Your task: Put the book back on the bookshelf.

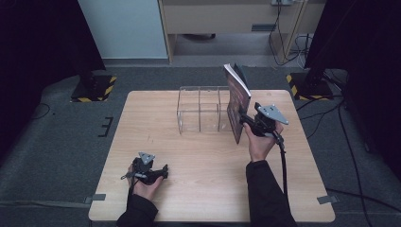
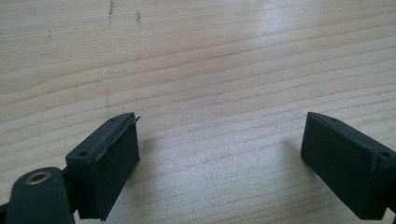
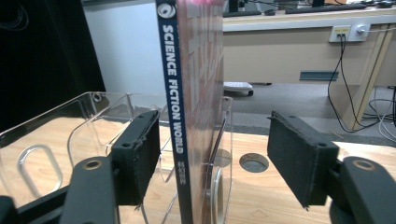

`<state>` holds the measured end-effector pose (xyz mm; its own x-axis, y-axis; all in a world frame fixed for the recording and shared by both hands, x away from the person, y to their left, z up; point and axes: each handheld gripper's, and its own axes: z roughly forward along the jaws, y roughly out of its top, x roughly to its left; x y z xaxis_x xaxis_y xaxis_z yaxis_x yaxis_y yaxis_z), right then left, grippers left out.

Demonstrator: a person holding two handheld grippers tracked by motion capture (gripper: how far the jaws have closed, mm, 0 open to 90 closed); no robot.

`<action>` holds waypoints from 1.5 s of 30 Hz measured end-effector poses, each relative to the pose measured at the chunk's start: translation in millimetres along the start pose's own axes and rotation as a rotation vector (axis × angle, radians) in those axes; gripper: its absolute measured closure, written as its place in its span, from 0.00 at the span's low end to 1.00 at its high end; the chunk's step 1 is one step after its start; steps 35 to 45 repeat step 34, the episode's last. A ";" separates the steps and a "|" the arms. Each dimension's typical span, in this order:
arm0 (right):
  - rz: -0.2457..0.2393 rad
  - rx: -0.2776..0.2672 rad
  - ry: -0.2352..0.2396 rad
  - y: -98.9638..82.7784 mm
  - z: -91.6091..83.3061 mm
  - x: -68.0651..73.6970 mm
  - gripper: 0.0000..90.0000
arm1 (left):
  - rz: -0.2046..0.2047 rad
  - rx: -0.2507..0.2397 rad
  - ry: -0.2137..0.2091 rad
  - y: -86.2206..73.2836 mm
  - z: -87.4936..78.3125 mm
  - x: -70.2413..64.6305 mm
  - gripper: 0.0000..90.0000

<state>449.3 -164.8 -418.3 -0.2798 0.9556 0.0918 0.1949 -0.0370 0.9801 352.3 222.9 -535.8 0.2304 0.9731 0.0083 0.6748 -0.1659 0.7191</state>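
The magazine (image 1: 236, 101) stood upright on its lower edge at the right end of the clear acrylic organizer (image 1: 201, 109), toward the far right part of the wooden desk (image 1: 208, 175). In the right gripper view its dark blue spine (image 3: 173, 107) faced the camera, white lettering running down it, and it rose straight up between the two black jaws. The left pad sat just beside the spine with a narrow gap, and the right pad stood well off from the cover, so neither pressed on the magazine. The right tool (image 1: 246, 120) therefore had its jaws apart, the magazine between them but not gripped. From the high view, the right hand (image 1: 260, 142) held that tool level at the magazine's near edge, its cable trailing back along the dark sleeve (image 1: 267, 194).

The organizer's transparent dividers showed behind and left of the spine, and a round hole in the desk (image 3: 253, 162) lay past the right side of the magazine.

The left tool (image 1: 163, 171) rested low over the near left part of the desk, well apart from the magazine. In the left gripper view its jaws stood wide apart with bare wood grain (image 2: 219, 93) between them, holding nothing.
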 end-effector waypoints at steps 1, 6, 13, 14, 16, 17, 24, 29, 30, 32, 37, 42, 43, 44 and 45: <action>-0.004 0.003 0.007 0.4 -2.1 -0.3 0.37 | 0.000 0.000 0.000 0.0 0.0 0.0 0.12; 0.004 0.019 0.071 -5.1 -15.0 -4.3 0.34 | 0.000 0.000 0.000 0.0 0.0 0.0 0.12; 0.007 0.080 0.114 -28.6 -40.3 -26.5 0.30 | 0.000 0.000 0.000 0.0 0.0 0.0 0.12; 0.009 0.093 0.122 -33.1 -43.9 -30.3 0.29 | 0.000 0.000 0.000 0.0 0.0 0.0 0.12; 0.009 0.130 0.137 -42.3 -50.6 -37.4 0.27 | 0.000 0.000 0.000 0.0 0.0 0.0 0.12; 0.006 0.154 0.154 -47.1 -53.6 -41.1 0.28 | 0.000 0.000 0.000 0.0 0.0 0.0 0.12; -0.055 0.320 0.165 -76.7 -71.3 -61.8 0.23 | 0.000 0.000 0.000 0.0 0.0 -0.1 0.12; -0.100 0.426 0.126 -95.7 -82.3 -74.8 0.22 | -0.001 0.000 0.000 0.0 0.0 -0.1 0.12; -0.113 0.438 0.118 -98.9 -84.1 -76.7 0.21 | -0.001 0.000 0.000 0.0 0.0 0.0 0.12; -0.121 0.466 0.109 -104.7 -88.3 -80.4 0.20 | 0.001 0.003 -0.004 0.1 0.2 -0.1 0.11; -0.106 0.477 0.103 -110.3 -93.0 -84.5 0.19 | 0.005 0.009 -0.007 0.2 0.6 -0.4 0.08; -0.106 0.477 0.103 -110.3 -93.0 -84.5 0.19 | 0.005 0.009 -0.007 0.2 0.6 -0.4 0.08; -0.106 0.477 0.103 -110.3 -93.0 -84.5 0.19 | 0.005 0.009 -0.007 0.2 0.6 -0.4 0.08; -0.106 0.477 0.103 -110.3 -93.0 -84.5 0.19 | 0.005 0.009 -0.007 0.2 0.6 -0.4 0.08; -0.106 0.477 0.103 -110.3 -93.0 -84.5 0.19 | 0.005 0.009 -0.007 0.2 0.6 -0.4 0.08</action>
